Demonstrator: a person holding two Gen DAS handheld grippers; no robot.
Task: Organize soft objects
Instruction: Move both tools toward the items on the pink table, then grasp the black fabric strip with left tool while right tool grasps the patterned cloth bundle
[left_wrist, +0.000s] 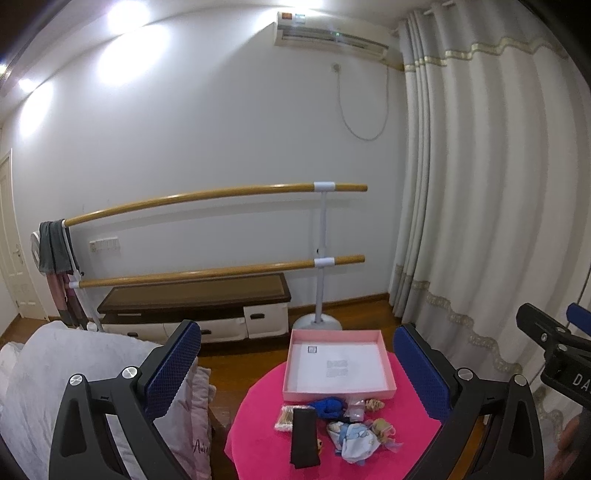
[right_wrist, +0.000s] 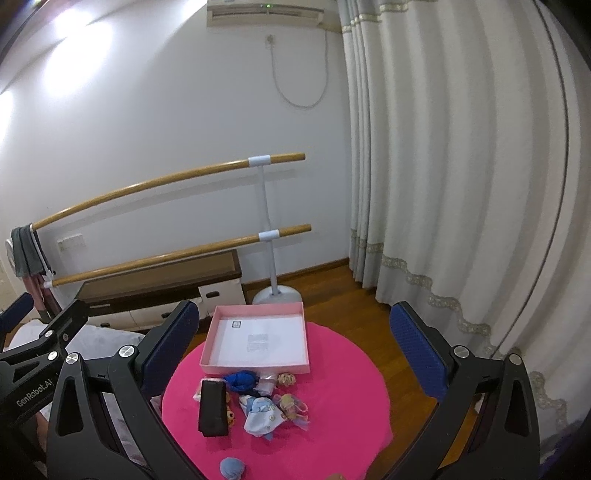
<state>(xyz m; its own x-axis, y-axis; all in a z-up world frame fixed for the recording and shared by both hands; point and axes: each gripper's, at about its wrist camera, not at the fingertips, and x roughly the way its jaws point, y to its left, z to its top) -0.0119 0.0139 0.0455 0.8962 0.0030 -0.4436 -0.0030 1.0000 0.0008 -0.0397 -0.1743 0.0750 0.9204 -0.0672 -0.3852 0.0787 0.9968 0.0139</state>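
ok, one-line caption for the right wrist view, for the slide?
Open right gripper above a pink round table with scattered soft items and an empty pink box.

Both wrist views high, facing pink table (left_wrist: 258, 406), side by side

Left hand-held gripper (left_wrist: 297, 373) and right hand-held gripper (right_wrist: 295, 349) agape, aloft.

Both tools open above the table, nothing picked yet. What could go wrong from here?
1. The soft items are bunched: the blue scrunchie touches neighbours, so a grasp may drag extras.
2. The pale blue ball sits near the pink round table's edge and could roll off.
3. The pink shallow box may slide if nudged.
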